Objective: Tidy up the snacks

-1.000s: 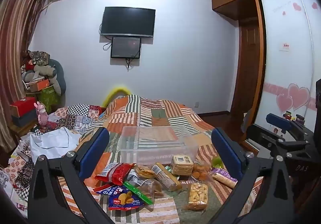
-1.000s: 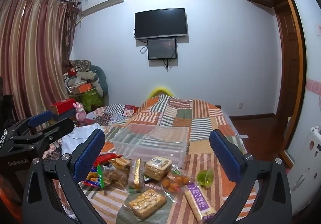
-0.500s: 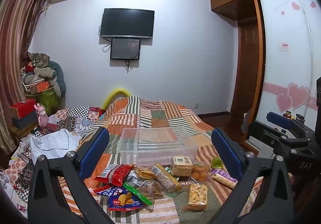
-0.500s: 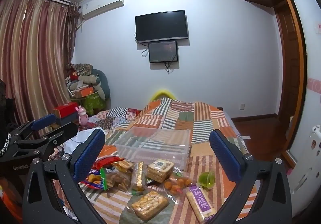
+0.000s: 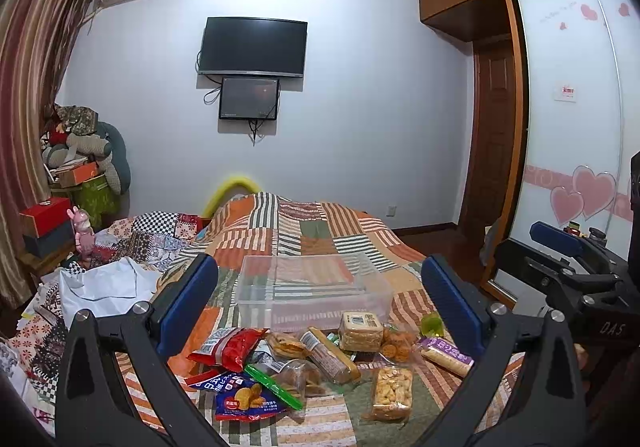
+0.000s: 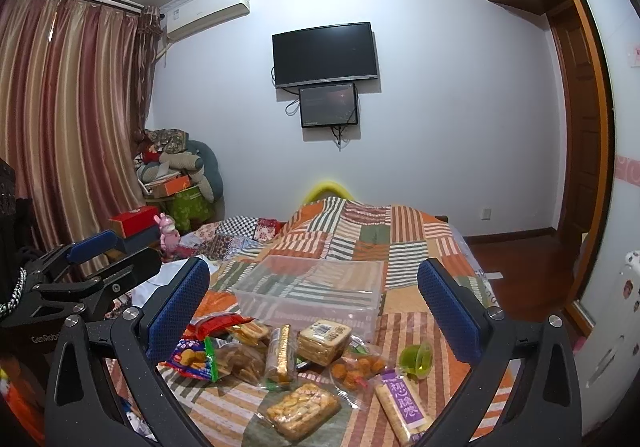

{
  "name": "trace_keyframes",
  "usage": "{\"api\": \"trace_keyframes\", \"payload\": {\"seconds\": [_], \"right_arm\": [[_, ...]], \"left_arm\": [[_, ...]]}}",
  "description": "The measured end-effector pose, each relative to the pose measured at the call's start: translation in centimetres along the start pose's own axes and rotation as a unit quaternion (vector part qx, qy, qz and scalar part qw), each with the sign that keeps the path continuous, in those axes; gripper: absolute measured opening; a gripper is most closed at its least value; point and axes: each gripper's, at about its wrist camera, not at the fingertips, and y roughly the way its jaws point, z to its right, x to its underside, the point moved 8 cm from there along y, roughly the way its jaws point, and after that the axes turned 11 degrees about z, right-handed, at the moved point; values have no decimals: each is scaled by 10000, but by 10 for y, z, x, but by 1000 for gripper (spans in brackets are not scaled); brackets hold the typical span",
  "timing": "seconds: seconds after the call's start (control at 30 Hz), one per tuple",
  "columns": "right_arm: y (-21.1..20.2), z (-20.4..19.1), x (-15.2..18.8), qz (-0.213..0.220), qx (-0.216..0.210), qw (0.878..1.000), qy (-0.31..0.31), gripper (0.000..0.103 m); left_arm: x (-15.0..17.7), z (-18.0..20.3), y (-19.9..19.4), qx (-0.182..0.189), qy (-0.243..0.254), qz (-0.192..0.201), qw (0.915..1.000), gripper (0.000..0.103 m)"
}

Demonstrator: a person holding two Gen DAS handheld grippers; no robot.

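A clear plastic bin (image 5: 316,293) (image 6: 312,291) sits empty on the striped bedspread (image 5: 312,223). Several snack packs lie in front of it: a red bag (image 5: 228,345), a blue chip bag (image 5: 244,399), a square cracker pack (image 5: 360,331) (image 6: 323,341), a biscuit tray (image 5: 391,391) (image 6: 302,409), a purple roll (image 5: 444,355) (image 6: 402,405) and a green jelly cup (image 6: 418,359). My left gripper (image 5: 320,299) is open and empty above the snacks. My right gripper (image 6: 314,299) is open and empty; it also shows in the left wrist view (image 5: 568,267).
A white cloth (image 5: 104,287) and patterned quilts lie on the bed's left side. A cluttered stand with boxes (image 5: 44,223) and a curtain (image 6: 68,127) are at left. A wardrobe (image 5: 572,127) and door are at right. A TV (image 5: 254,47) hangs on the far wall.
Both grippers have tilted slightly, so the bed and snacks sit a little lower in view. Both stay open and empty. The snacks and bin have not moved.
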Motion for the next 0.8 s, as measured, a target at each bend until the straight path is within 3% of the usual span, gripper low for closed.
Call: {"api": "trace_keyframes", "payload": {"seconds": [0.8], "right_arm": [[0,0,-1,-15,-7,10000,60,103]], "left_arm": [[1,1,-1,-7,-23,-8,10000,103]]}}
